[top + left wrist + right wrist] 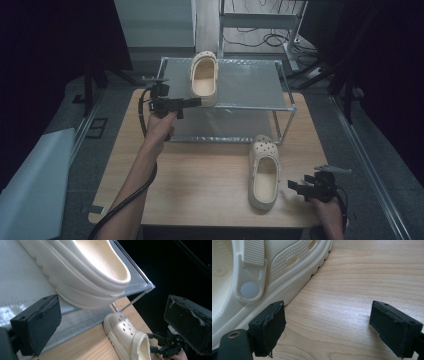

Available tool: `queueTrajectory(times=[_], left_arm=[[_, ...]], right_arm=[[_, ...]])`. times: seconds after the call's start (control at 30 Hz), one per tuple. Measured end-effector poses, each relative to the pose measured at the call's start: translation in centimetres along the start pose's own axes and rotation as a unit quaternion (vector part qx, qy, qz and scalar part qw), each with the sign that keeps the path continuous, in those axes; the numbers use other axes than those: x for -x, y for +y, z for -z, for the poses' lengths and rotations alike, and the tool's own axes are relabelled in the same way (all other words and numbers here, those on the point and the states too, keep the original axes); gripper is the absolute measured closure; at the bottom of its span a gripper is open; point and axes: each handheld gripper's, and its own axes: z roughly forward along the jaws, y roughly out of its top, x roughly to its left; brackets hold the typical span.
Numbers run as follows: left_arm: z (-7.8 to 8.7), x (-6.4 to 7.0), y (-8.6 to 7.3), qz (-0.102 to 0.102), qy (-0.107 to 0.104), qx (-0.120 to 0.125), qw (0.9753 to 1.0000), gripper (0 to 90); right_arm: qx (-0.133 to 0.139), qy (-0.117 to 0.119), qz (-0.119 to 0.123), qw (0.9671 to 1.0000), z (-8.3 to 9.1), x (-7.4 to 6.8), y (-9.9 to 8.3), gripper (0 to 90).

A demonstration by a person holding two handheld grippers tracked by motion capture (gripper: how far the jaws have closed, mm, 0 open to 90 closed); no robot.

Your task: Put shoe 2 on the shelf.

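Observation:
A cream clog [204, 77] lies on the top shelf of a grey metal rack [250, 82], toe pointing away. My left gripper [194, 102] hovers just in front of its heel, open, with the heel [85, 272] above and beyond the pads [37, 325] and nothing between them. The second cream clog [264, 172] rests on the wooden table [200, 175], toe toward the rack. My right gripper [295, 187] is low beside its heel, open. In the right gripper view the clog's strap rivet side [274, 265] sits just past the left pad [268, 327], not between the pads.
The rack has a lower shelf [225, 127] under the top one and stands at the table's far half. A right rack leg [277, 127] stands close to the table clog's toe. Cables and a metal frame [260, 22] lie on the floor behind.

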Motion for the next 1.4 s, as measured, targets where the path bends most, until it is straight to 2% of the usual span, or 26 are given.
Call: queueTrajectory(times=[0.03, 0.2, 0.5, 0.57, 0.77, 0.97, 1.23, 1.3, 1.37, 1.4], left_arm=[[0.1, 0.0, -0.2, -0.005, -0.001, 0.0, 1.0, 1.2], [0.5, -0.1, -1.0, -0.003, -0.008, 0.003, 1.0, 1.3], [1.6, -0.7, -3.6, -0.003, -0.024, 0.014, 0.9996, 2.8], [2.0, -1.0, -4.6, -0.008, -0.029, 0.017, 0.9994, 3.0], [2.9, -1.7, -6.2, -0.007, -0.031, 0.022, 0.9993, 2.9], [4.1, -2.8, -7.8, 0.002, -0.036, 0.032, 0.9989, 2.6], [5.5, -4.2, -9.9, 0.005, -0.021, 0.039, 0.999, 2.7], [5.9, -4.6, -10.8, 0.004, -0.013, 0.038, 0.9992, 2.8], [6.0, -4.8, -11.2, 0.006, -0.012, 0.04, 0.9991, 2.9], [6.1, -5.0, -11.7, 0.009, -0.019, 0.046, 0.9987, 3.1]], right_arm=[[-0.001, 0.0, 0.0, 1.0, 0.0, 0.0, 0.0, 13.0], [0.002, 0.0, -0.001, 1.0, 0.1, 0.0, 0.0, 12.9], [0.01, 0.001, 0.0, 0.9999, 0.2, 0.0, 0.0, 12.6], [0.01, 0.002, 0.0, 0.9999, 0.2, 0.0, 0.0, 12.6], [0.008, 0.004, 0.003, 1.0, 0.2, -0.1, 0.0, 12.6], [0.012, 0.007, 0.005, 0.9999, 0.3, -0.2, 0.0, 12.6], [0.009, 0.008, 0.005, 0.9999, 0.3, -0.3, 0.0, 12.3], [0.008, 0.006, 0.005, 0.9999, 0.3, -0.3, 0.0, 11.8], [0.008, 0.007, 0.004, 0.9999, 0.3, -0.3, 0.0, 11.8], [0.007, 0.009, 0.01, 0.9999, 0.3, -0.5, 0.0, 12.0]])
